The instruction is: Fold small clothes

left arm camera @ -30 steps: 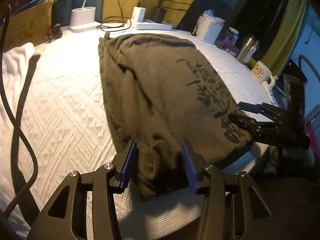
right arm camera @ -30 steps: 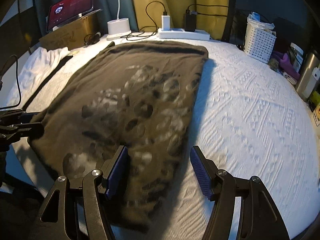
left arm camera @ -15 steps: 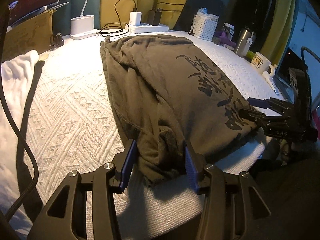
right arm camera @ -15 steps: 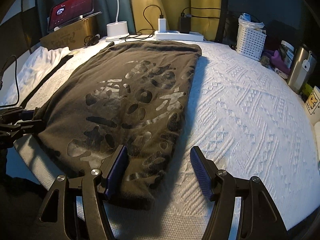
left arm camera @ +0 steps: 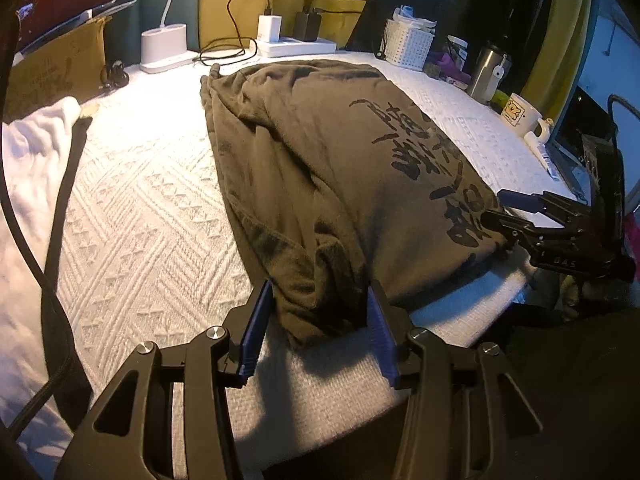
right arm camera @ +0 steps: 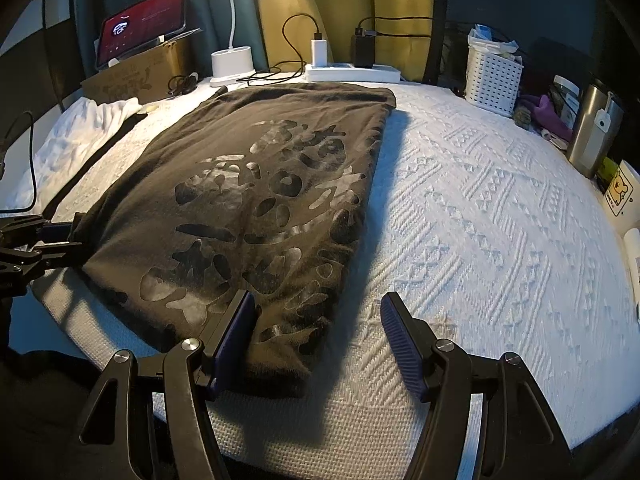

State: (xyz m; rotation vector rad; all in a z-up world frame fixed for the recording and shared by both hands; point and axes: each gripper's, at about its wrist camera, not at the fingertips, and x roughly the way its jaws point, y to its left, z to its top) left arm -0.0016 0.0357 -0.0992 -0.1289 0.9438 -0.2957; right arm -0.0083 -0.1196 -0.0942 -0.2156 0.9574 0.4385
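Observation:
An olive-brown T-shirt (left arm camera: 328,168) (right arm camera: 248,184) with a black printed design lies flat along the white quilted bed (left arm camera: 152,216) (right arm camera: 480,224), its near end at the bed's front edge. My left gripper (left arm camera: 320,288) stands open, straddling the shirt's bunched near-left corner; the pads do not clearly press on it. My right gripper (right arm camera: 319,298) is open wide at the near-right corner, one finger over the cloth, the other over bare bed. Each gripper also shows in the other's view: the right gripper (left arm camera: 496,208), the left gripper (right arm camera: 76,236).
At the bed's far end stand a lamp base (right arm camera: 232,62), a power strip with chargers (right arm camera: 352,72) and a tablet on a cardboard box (right arm camera: 144,32). A white basket (right arm camera: 494,76), steel tumbler (right arm camera: 592,128) and mug (left arm camera: 520,114) line the right. White cloth (right arm camera: 80,132) and a black cable (left arm camera: 40,280) lie left.
The right gripper has shifted a little sideways and its view has sharpened. The shirt's near end now lies smoother. Both pairs of jaws have kept their width.

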